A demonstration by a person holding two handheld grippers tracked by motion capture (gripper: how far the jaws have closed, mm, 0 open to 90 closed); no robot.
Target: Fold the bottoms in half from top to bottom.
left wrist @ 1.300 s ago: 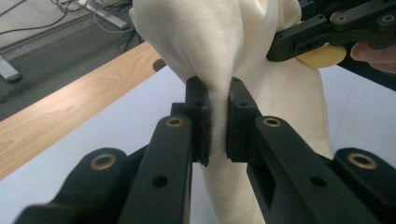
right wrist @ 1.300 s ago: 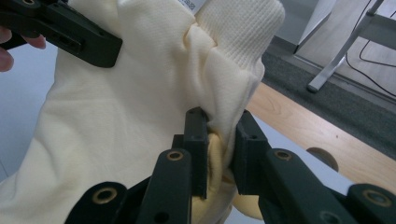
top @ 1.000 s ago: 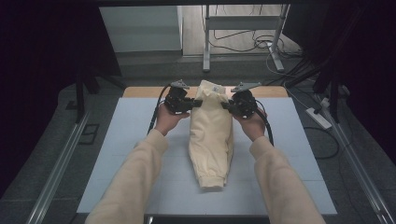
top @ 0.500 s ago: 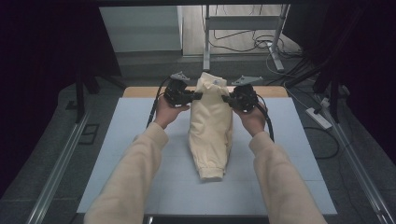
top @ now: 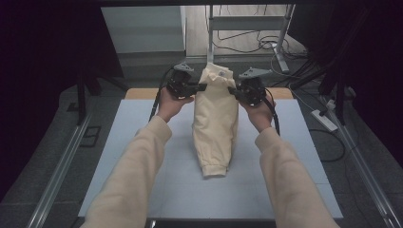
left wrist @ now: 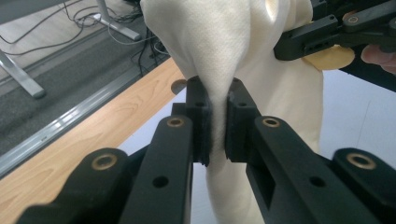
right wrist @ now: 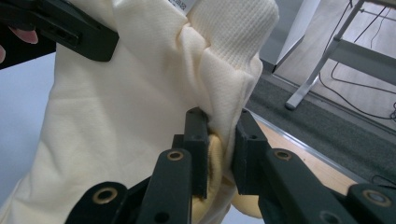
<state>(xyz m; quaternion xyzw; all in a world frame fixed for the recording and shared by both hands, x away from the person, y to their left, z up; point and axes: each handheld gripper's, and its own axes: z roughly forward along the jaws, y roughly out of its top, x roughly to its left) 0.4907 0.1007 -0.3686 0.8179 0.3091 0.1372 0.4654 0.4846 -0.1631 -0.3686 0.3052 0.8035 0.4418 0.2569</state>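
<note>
A cream sweatshirt hangs folded lengthwise over the pale blue table mat, its ribbed hem end resting on the mat near the front. My left gripper is shut on the garment's upper left edge; in the left gripper view the cloth is pinched between the pads. My right gripper is shut on the upper right edge by the ribbed collar; cloth bunches between its pads. The garment's top is lifted off the table.
A wooden table edge runs behind the mat. Beyond it stand metal desk legs with cables on the floor. A power strip lies to the right. Rails flank the table.
Both grippers have risen with the sweatshirt's top, so more of the garment hangs off the mat. Its lower end has slid a little towards the back.
</note>
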